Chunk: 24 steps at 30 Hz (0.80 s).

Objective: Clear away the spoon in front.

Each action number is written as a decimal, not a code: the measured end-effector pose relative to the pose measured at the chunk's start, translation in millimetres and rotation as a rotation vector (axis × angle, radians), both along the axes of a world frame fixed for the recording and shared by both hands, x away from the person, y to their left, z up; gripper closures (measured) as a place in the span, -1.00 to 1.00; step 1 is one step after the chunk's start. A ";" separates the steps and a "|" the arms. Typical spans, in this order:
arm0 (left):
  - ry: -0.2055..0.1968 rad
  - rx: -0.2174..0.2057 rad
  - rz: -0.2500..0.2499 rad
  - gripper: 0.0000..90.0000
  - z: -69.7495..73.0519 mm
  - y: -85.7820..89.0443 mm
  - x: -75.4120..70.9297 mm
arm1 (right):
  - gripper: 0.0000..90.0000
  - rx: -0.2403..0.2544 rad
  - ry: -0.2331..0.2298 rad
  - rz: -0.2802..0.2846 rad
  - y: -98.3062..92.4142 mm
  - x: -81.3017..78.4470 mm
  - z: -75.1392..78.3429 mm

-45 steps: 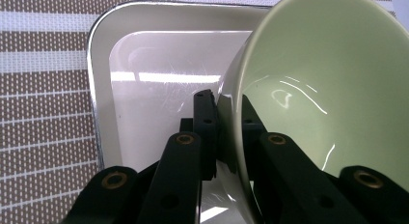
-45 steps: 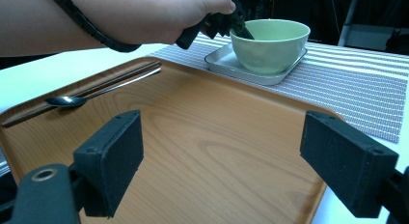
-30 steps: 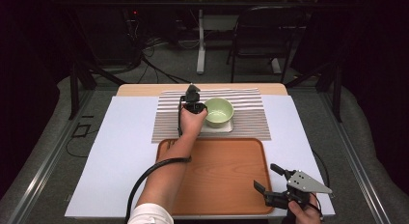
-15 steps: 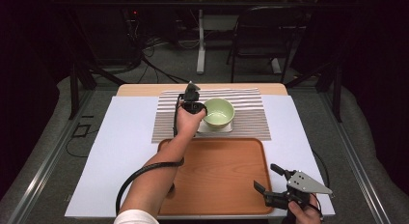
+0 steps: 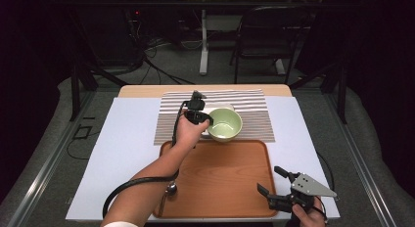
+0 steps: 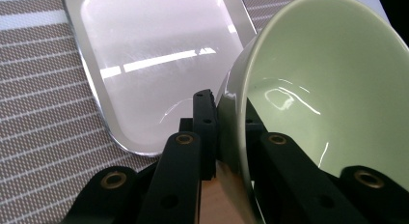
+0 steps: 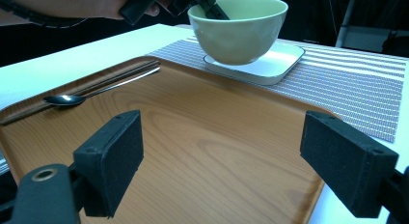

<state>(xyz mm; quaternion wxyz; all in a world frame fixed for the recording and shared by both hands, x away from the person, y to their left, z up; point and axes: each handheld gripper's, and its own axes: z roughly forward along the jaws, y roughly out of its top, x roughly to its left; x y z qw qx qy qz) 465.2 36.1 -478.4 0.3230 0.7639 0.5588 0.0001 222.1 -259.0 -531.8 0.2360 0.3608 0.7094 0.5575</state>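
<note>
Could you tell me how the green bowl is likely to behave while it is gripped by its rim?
The green bowl looks glazed and glossy, so probably slippery and breakable. The left gripper pinches only one rim wall, so it may tilt. It seems rigid.

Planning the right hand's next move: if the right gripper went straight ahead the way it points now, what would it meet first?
Probably the green bowl, held up by the left gripper over the white plate. Before that the right gripper, fingers open, looks free above the wooden tray, though depth is unclear.
</note>
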 end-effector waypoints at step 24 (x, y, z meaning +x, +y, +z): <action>0.021 -0.021 -0.134 0.86 -23.2 -19.8 -47.6 | -0.67 -0.008 -0.008 -0.001 1.1 -1.0 0.7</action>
